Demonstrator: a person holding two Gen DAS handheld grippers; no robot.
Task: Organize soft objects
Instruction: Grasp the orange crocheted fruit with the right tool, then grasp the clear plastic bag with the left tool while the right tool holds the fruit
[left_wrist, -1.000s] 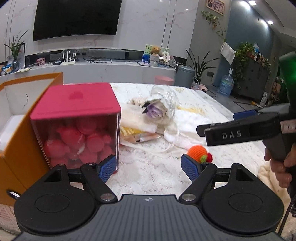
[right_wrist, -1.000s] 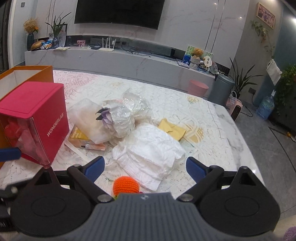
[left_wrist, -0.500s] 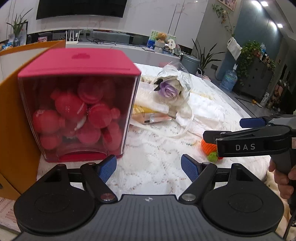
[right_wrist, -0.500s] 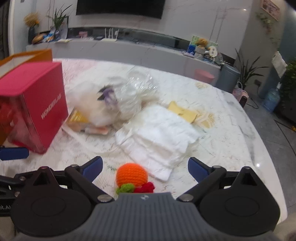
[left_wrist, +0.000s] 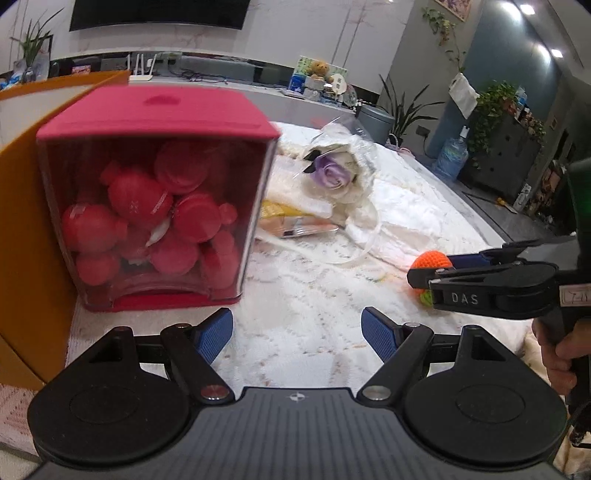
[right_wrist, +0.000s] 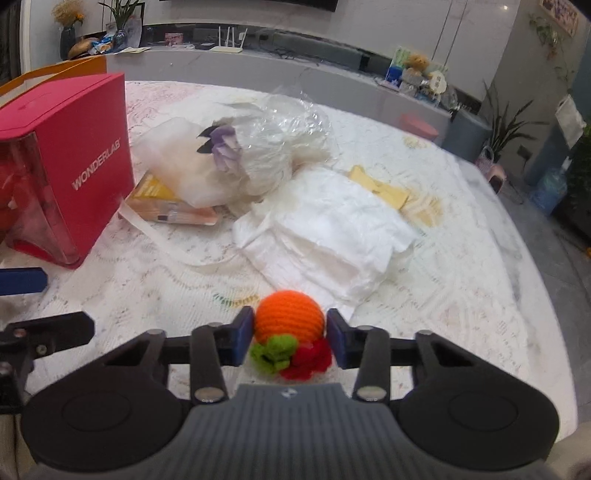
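Note:
An orange crocheted ball (right_wrist: 290, 317) with a green and red tuft lies on the white lace cover. My right gripper (right_wrist: 290, 332) has its jaws closing on it, and both blue pads touch its sides. From the left wrist view the same ball (left_wrist: 430, 260) peeks out behind the right gripper (left_wrist: 439, 271), held in a hand at the right edge. My left gripper (left_wrist: 297, 334) stands open over bare cover with nothing between its fingers. Just ahead of it on the left is a red box (left_wrist: 155, 206) with a clear front, full of red soft balls.
A folded white cloth (right_wrist: 328, 236) lies just beyond the ball. Behind it are a plastic-wrapped purple flower bundle (right_wrist: 229, 151), a flat yellow packet (right_wrist: 162, 199) and yellow paper (right_wrist: 384, 188). An orange box wall (left_wrist: 22, 221) stands left of the red box. The table edge curves round at the right.
My right gripper has come down over the orange ball and its jaws have drawn in from wide apart onto its sides. The left gripper's view has turned a little toward the red box.

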